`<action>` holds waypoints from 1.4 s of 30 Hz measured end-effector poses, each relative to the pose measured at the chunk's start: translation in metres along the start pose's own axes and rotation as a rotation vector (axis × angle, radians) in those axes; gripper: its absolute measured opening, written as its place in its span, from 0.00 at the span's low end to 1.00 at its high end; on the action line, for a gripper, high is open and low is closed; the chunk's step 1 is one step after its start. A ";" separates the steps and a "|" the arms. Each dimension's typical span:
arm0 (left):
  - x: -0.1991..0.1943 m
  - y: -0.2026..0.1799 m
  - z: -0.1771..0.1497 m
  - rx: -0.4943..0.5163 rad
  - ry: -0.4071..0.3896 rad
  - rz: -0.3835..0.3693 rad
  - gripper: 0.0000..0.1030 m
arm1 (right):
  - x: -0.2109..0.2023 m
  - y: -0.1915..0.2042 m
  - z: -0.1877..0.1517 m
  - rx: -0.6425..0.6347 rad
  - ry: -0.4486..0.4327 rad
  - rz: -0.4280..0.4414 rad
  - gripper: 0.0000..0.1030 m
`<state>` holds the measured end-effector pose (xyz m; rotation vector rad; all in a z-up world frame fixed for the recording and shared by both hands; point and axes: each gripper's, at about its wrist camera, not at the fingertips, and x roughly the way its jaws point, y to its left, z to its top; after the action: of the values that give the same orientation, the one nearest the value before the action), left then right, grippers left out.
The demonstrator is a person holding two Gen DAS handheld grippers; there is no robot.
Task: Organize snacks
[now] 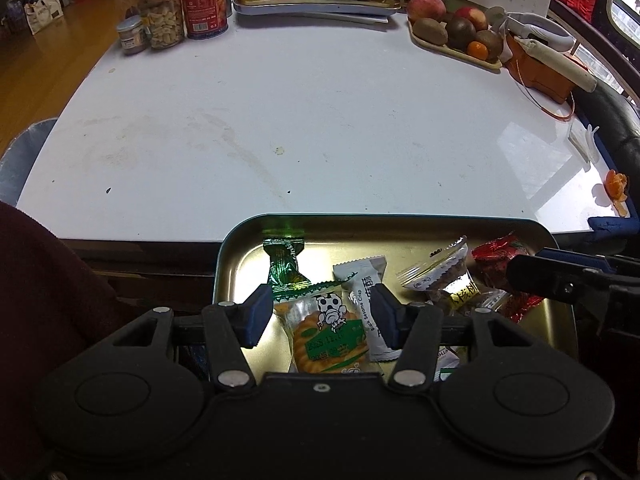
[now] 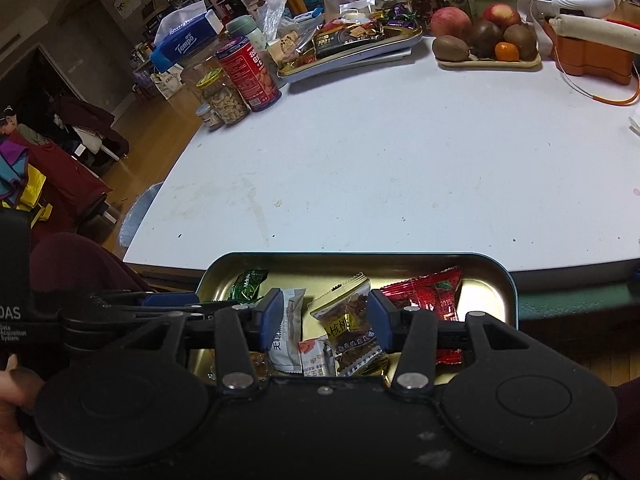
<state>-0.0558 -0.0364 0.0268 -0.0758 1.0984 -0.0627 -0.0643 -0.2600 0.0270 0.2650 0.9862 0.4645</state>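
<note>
Sorting tin: gold-lined metal tin [image 1: 240, 256] at the near edge of the white desk [image 1: 280, 120], overhanging it toward the person; best kept level and unbumped while both tools work inside.
Left hand-held gripper [image 1: 322, 316]: jaws apart over the tin, straddling the round biscuit packet [image 1: 328, 336] without visibly pressing it; best lowered straight, then closed across the packet's middle, not its crimped end.
Right hand-held gripper [image 2: 325, 322]: jaws apart, nothing clamped, walnut packet [image 2: 352, 332] between the pads and the white sesame crisp bar [image 2: 286, 336] just beside the left pad; worth centring on the walnut packet alone so the bar is not dragged along.
Red packet [image 2: 432, 292]: at the tin's right side, partly behind the right pad; likely to rustle and shift if brushed.
Green candy [image 1: 286, 268]: toward the tin's far left, just beyond the biscuit packet; leave untouched for now.
Risk: slick wrappers overlapping, so a shallow pinch may slip.
</note>
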 end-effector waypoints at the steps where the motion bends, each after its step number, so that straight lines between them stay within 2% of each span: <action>1: -0.001 0.000 0.000 -0.004 -0.002 -0.001 0.58 | 0.000 0.000 0.000 0.002 0.000 -0.001 0.48; 13: 0.000 0.003 0.002 -0.026 0.006 -0.012 0.57 | -0.002 -0.001 -0.001 0.000 -0.004 0.008 0.48; 28: -0.006 0.002 0.004 -0.015 -0.038 0.037 0.56 | -0.003 -0.004 -0.001 0.014 -0.010 0.016 0.48; 42: -0.006 0.001 0.004 -0.004 -0.045 0.054 0.55 | -0.006 -0.003 -0.001 0.019 -0.018 0.016 0.48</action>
<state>-0.0556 -0.0348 0.0340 -0.0510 1.0554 -0.0097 -0.0671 -0.2659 0.0291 0.2944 0.9721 0.4670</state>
